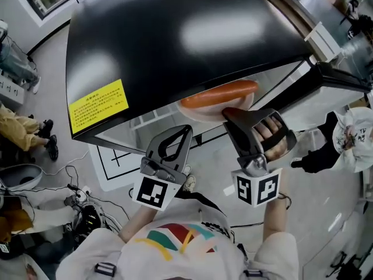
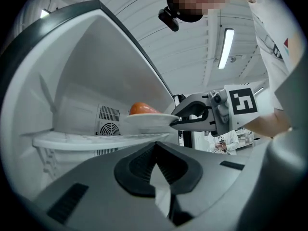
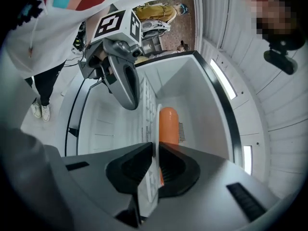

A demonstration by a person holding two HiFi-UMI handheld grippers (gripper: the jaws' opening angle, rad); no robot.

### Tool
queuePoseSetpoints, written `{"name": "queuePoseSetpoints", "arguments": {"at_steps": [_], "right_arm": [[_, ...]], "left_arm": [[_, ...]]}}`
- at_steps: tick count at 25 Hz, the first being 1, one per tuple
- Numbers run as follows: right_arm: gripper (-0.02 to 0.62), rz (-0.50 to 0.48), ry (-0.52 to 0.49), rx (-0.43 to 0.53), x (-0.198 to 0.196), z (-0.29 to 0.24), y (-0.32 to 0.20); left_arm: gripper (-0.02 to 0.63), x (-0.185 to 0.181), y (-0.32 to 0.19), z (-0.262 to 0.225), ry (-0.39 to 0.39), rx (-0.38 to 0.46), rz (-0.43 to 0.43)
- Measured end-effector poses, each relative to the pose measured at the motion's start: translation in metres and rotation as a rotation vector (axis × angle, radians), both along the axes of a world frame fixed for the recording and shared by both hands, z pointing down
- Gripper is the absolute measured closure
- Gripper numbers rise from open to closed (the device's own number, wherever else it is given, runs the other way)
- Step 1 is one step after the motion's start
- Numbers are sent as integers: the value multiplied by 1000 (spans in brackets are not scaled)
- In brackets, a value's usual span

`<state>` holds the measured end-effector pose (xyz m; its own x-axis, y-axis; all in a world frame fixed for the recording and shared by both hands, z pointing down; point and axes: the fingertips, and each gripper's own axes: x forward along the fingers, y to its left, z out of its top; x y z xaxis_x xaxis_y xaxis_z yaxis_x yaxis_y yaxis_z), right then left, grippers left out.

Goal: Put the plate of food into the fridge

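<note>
Pinching was seen at the right gripper (image 3: 154, 146): its fingers were closed on the rim of the one white plate (image 2: 149, 119). One orange sausage (image 2: 143, 109) was carried on that plate. The plate was held inside the open fridge (image 1: 175, 34), just over the single white shelf (image 2: 96, 139); whether it touched the shelf could not be told. A round fan grille (image 2: 109, 121) was seen on the back wall behind it.

The fingers of the left gripper (image 2: 155, 146) were pressed together with nothing between them, and the gripper was held just outside the fridge opening, beside the right gripper and apart from the plate.

One yellow label (image 1: 98, 105) was fixed to the black top of the fridge; its lines of writing were too small to be read. Two marker cubes were counted, one per gripper (image 1: 154, 192) (image 1: 258, 188), each marked with black-and-white square patterns. No brand name could be made out.
</note>
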<state>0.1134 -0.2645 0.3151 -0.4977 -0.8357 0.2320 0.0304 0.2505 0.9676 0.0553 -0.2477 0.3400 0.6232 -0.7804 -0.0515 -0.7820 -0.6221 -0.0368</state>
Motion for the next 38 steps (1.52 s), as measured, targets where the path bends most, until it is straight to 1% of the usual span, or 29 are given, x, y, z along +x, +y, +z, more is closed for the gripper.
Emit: {"name": "queuePoseSetpoints", "arguments": {"at_steps": [4,11,23,30,33,35,37,38], "right_arm": [[563,-23,22,-32,-7,3,-12],[563,-56,19,-81,-19,-1,-28],[558,-76,45,-154,-34,3,-53],[558,-73,17,-174,-39,3,-64],[558,-74,-22,-237,-40,0,-66],[551,-77,-27,-274,-40,1,-66],[513,-73,-27,-304,-39,4,-65],[505,-66,-37,-323,-39,5,-65]], "left_arm": [[601,-5,-4,1,-11,-8,-4],[601,-15,-16,5,-22,-14,-30],[601,-12,-21,2,-27,-5,2],[601,-13,-22,2,-23,-7,-4],[601,-17,-23,3,-21,-13,-18],[601,-19,-24,2,-18,-14,-26],[601,-19,-24,1,-20,-12,-27],[601,-19,-24,1,-21,-9,-26]]}}
